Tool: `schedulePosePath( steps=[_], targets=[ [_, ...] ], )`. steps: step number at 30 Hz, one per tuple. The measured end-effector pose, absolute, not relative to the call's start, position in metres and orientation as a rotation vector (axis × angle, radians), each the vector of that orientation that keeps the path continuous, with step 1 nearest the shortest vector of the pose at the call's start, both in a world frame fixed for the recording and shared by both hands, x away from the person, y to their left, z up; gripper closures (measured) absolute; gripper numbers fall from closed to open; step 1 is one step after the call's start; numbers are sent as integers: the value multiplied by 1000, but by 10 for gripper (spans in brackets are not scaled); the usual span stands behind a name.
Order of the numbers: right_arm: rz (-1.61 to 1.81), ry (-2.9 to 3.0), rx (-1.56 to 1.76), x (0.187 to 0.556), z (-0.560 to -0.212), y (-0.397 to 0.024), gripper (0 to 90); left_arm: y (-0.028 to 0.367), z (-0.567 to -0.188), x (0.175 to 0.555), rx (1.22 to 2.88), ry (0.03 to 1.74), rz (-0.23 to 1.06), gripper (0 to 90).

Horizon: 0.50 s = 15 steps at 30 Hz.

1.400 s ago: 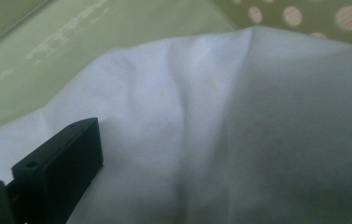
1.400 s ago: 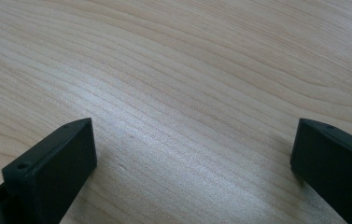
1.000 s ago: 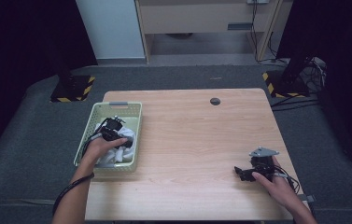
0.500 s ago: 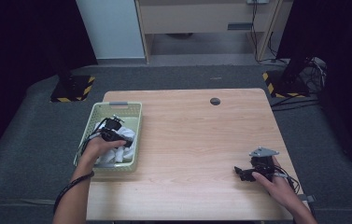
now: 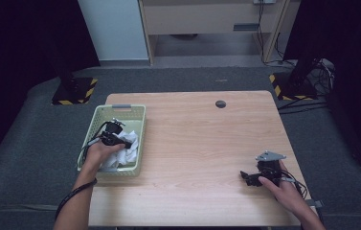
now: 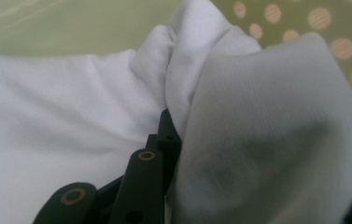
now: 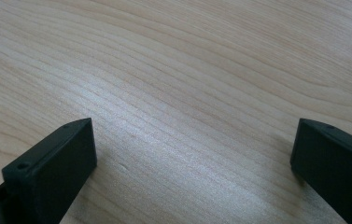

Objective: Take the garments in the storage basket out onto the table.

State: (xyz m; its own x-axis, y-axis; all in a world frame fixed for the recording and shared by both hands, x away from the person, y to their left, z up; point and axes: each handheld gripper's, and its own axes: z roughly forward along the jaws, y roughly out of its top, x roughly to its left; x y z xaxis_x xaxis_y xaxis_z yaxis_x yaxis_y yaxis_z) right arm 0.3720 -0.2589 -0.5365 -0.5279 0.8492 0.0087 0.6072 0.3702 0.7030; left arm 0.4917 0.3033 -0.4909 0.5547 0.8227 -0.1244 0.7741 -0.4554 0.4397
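Note:
A pale green basket stands at the table's left and holds a crumpled white cloth. My left gripper reaches down into the basket. Its jaws have just been closing, and a fold of the white cloth is bunched between them. One black finger shows, while the fold covers the other. My right gripper rests at the table's front right. In the right gripper view its jaws stand wide apart over bare wood, with nothing between them.
The wooden table has a small round dark cable hole near its far edge. The basket's perforated wall rises just behind the cloth. Grey carpet surrounds the table, and black stands with striped feet sit beyond it.
My left gripper has settled slightly lower and nearer onto the cloth in the basket. The right hand and its gripper have not moved.

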Motion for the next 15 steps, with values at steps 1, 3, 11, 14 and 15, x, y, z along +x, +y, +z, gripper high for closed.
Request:
schedulePosePath(
  steps=[1, 3, 11, 14, 15],
  targets=[
    [944, 2281, 1273, 372, -536, -259, 4, 304, -489, 492, 2342, 1293, 165, 742],
    [944, 2281, 1273, 372, -536, -259, 4, 307, -486, 492, 2319, 1311, 211, 748],
    [944, 2281, 1273, 372, -536, -259, 4, 315, -473, 493, 2247, 1352, 315, 753],
    [946, 2280, 1272, 372, -537, -259, 4, 313, -475, 493, 2238, 1367, 357, 746],
    [946, 2281, 1273, 372, -537, -259, 4, 312, -476, 494, 2247, 1370, 360, 732]
  ],
)
